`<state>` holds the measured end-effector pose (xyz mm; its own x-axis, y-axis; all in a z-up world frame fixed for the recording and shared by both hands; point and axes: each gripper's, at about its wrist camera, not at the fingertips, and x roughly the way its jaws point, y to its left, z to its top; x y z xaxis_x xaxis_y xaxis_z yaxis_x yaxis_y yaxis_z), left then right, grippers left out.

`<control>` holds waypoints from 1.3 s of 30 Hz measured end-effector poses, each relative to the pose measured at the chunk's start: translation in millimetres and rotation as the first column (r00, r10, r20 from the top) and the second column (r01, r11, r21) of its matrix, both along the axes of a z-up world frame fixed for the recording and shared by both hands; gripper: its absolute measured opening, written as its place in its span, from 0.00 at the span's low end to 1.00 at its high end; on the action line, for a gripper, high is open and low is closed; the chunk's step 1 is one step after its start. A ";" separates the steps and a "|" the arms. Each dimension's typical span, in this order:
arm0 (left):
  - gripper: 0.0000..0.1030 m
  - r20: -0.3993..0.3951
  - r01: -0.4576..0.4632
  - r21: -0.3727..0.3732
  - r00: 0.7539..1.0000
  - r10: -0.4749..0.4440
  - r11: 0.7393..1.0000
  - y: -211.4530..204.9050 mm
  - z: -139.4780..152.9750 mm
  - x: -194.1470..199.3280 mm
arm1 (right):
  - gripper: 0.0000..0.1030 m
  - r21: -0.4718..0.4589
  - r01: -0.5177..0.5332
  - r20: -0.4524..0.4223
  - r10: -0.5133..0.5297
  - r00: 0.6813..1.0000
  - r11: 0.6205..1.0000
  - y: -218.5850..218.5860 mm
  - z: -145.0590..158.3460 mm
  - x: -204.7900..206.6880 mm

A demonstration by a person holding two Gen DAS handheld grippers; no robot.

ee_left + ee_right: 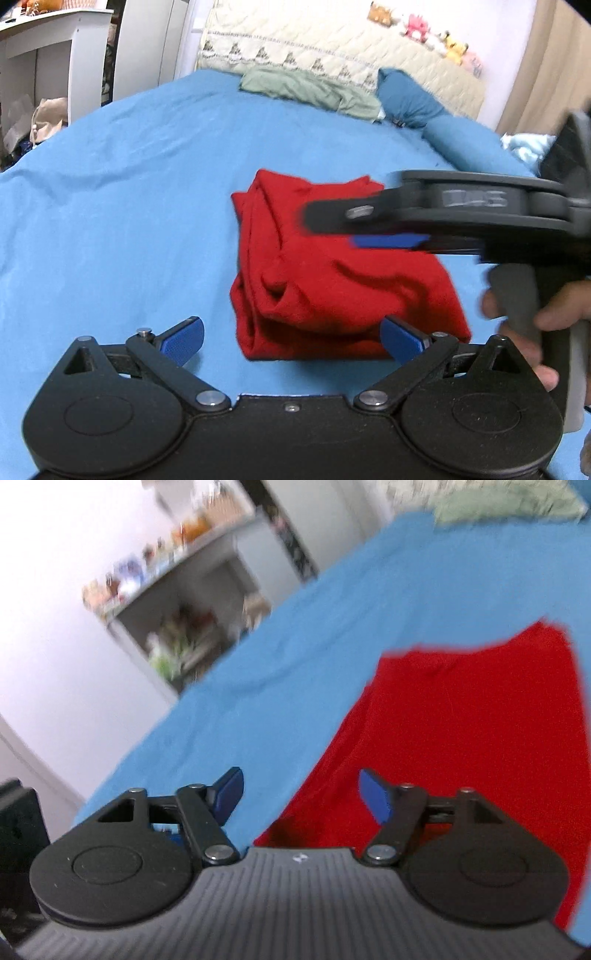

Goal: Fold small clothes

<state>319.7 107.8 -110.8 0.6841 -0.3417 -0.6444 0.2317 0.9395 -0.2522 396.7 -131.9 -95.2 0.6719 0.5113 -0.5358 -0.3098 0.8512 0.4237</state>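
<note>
Left wrist view: one red garment [332,280] was seen lying on the blue bedsheet [110,221], gathered into a compact, thick bundle with stacked layers showing along its left edge; the folding was judged largely done, though wrinkles on top suggested that some smoothing, or one last fold, was left. The left gripper [291,338] was held just short of the garment's near edge, its tongs spread wide and gripping nothing; the right gripper [332,225] was caught blurred above the garment's right half, reaching leftward, and in the right wrist view its tongs [301,794] were likewise seen parted and empty, directly over the garment's near edge. One crumpled green garment [314,90], apparently unfolded, was counted well beyond the red one; two blue pillows [406,96] lay beyond and to its right.
</note>
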 end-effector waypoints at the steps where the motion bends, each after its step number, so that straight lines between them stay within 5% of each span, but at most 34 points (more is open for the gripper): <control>1: 0.97 0.001 0.001 -0.013 1.000 -0.001 1.000 0.1 1.8 -1.0 | 0.83 -0.013 0.041 0.027 -0.041 0.999 0.999 -9.2 5.2 -10.8; 9: 0.64 -0.020 -0.028 -0.123 0.999 0.026 0.992 3.0 2.7 -0.4 | 0.84 -0.227 0.355 0.150 -0.327 0.933 0.907 -61.2 -21.2 -107.4; 19: 0.47 -0.056 -0.063 -0.162 0.997 0.054 0.985 2.4 -7.7 11.4 | 0.84 -0.332 0.385 0.121 -0.366 0.923 0.861 -46.1 -77.5 -118.4; 22: 0.07 -0.068 -0.068 -0.165 0.996 0.058 0.984 2.7 -12.5 19.9 | 0.84 -0.348 0.403 0.129 -0.383 0.915 0.846 -42.9 -80.8 -112.2; 30: 0.05 -0.021 -0.087 -0.198 0.996 0.084 0.976 9.5 -7.3 20.3 | 0.84 -0.365 0.437 0.149 -0.411 0.899 0.822 -38.5 -81.8 -95.6; 39: 0.05 0.017 -0.085 -0.222 0.996 0.091 0.971 11.0 1.1 15.5 | 0.85 -0.311 0.397 0.179 -0.357 0.917 0.863 -31.5 -71.3 -101.5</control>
<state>335.2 118.8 -109.7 0.7342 -0.4106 -0.5406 0.1599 0.8785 -0.4501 295.2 -163.4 -166.5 0.8420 0.0106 -0.5394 0.0355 0.9965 0.0751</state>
